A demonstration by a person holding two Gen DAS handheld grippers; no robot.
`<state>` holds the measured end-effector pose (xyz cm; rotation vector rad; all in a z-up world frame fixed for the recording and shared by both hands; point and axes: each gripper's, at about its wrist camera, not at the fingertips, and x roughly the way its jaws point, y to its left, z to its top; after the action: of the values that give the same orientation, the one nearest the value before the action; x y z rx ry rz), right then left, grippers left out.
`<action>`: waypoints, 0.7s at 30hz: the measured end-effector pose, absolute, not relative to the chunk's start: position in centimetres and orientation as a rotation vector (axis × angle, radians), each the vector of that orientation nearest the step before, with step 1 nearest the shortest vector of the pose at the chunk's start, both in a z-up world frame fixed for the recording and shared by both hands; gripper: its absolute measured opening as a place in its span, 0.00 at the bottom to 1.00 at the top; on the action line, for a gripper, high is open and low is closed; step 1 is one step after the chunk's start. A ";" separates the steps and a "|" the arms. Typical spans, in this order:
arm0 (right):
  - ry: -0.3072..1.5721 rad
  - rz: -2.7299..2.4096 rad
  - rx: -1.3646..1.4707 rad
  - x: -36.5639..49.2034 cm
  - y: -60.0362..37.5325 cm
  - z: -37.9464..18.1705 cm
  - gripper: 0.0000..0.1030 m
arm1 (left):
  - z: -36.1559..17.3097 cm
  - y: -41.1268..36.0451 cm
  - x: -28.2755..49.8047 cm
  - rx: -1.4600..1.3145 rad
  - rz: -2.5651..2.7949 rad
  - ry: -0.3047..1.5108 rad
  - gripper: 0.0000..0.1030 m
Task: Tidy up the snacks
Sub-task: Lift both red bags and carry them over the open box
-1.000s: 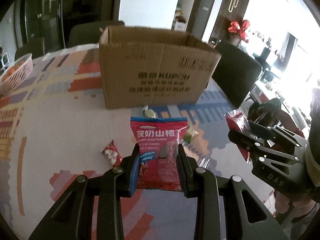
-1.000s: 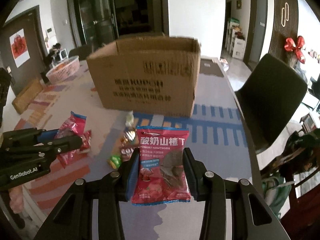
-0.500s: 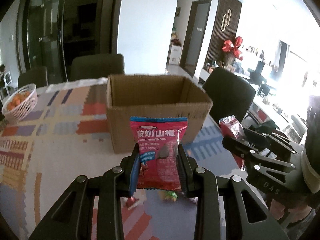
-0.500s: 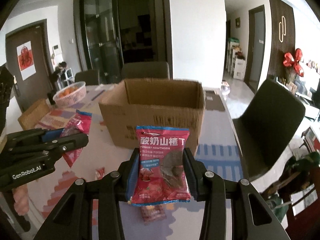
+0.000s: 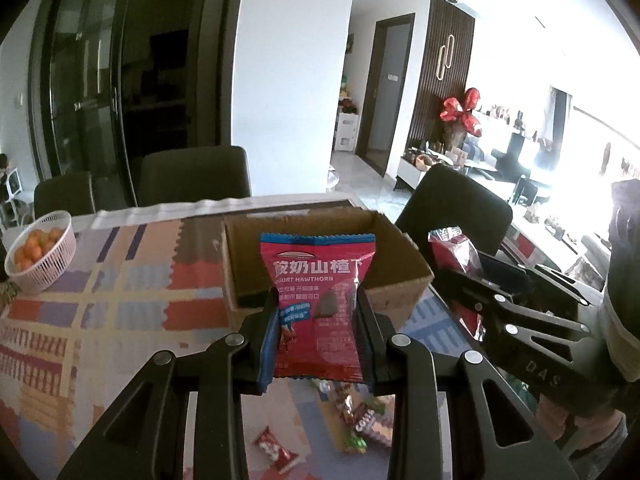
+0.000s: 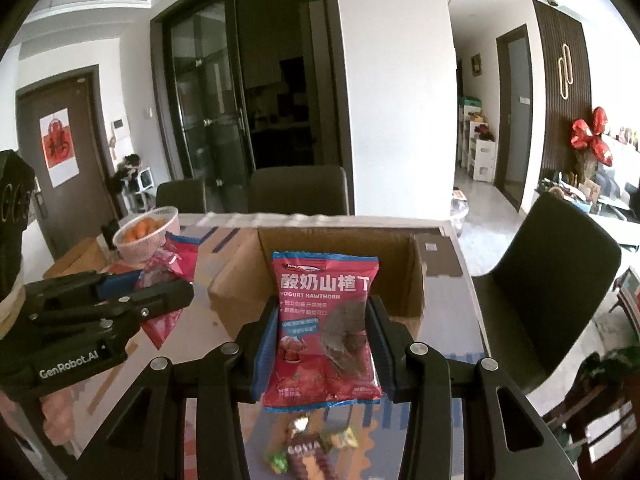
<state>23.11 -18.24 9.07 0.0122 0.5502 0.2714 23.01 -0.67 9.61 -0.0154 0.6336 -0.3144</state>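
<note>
Ahead of us and below both grippers sits the open cardboard box (image 5: 328, 264), mouth up. Our left gripper (image 5: 318, 320) pinches a red hawthorn packet (image 5: 320, 300) upright, long axis vertical; our right gripper (image 6: 324, 340) clamps its twin packet (image 6: 324, 328) the same way. Each hangs just short of the near rim, so forward over the box comes next, we reckon.
</note>
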 end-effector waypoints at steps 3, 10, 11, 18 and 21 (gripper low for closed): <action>0.547 0.270 0.017 24.5 -18.2 9.8 0.41 | 10.3 -0.7 24.2 -0.010 -0.314 0.634 0.32; 0.564 0.259 0.012 28.4 -17.8 10.4 0.41 | 10.6 -0.8 27.4 -0.002 -0.317 0.665 0.32; 0.571 0.259 0.014 29.1 -17.8 10.3 0.41 | 10.6 -0.9 27.8 0.001 -0.318 0.673 0.32; 0.641 0.264 0.029 33.1 -18.4 9.0 0.42 | 9.4 -0.7 31.9 -0.001 -0.306 0.738 0.32; 0.680 0.260 0.021 34.7 -18.1 8.2 0.42 | 8.7 -0.7 33.3 -0.010 -0.310 0.771 0.32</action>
<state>34.70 -18.07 8.17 0.0213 0.6803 0.2601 33.34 -0.68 8.74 -0.0101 0.7707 -0.3100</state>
